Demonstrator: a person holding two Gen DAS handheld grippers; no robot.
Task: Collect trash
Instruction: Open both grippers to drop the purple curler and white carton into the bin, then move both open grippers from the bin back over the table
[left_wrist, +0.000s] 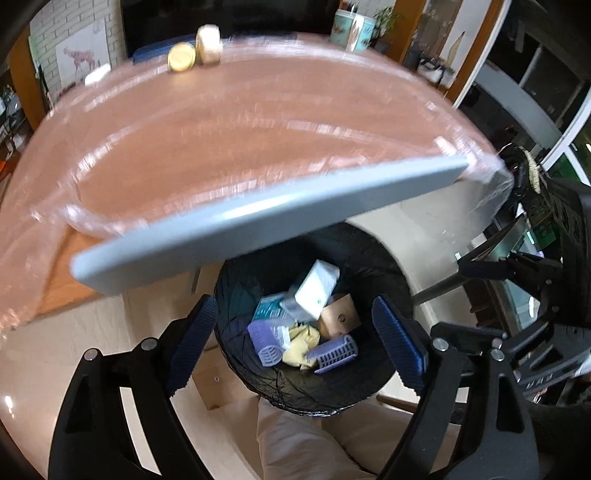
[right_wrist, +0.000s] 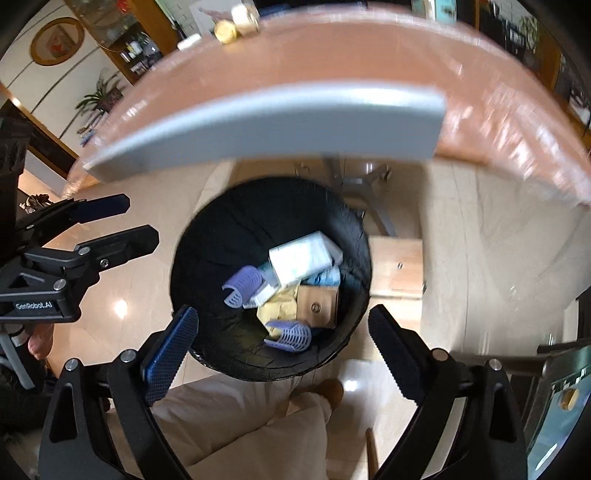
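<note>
A bin lined with a black bag (left_wrist: 236, 295) (right_wrist: 221, 229) stands on the floor below the table edge. Inside lie a white tissue pack (left_wrist: 317, 290) (right_wrist: 301, 258), two purple hair rollers (left_wrist: 264, 343) (right_wrist: 290, 334), crumpled yellow paper (left_wrist: 301, 341) (right_wrist: 277, 306), a brown paper packet (left_wrist: 340, 319) (right_wrist: 317, 306) and a teal packet (left_wrist: 267, 308). My left gripper (left_wrist: 293, 302) hangs open over the bin with nothing between its blue pads. My right gripper (right_wrist: 281, 312) is also open and empty above the bin. Each appears in the other's view, the right gripper (left_wrist: 472, 254) at the right and the left gripper (right_wrist: 142, 221) at the left.
A grey-edged table (left_wrist: 258, 229) under a pink plastic sheet (left_wrist: 221, 129) overhangs the bin's far side. Two jars (left_wrist: 181, 57) stand at its far edge. The person's light-trousered leg (right_wrist: 258, 424) is just before the bin. A wooden box (right_wrist: 397, 266) and metal table base (right_wrist: 369, 184) sit behind it.
</note>
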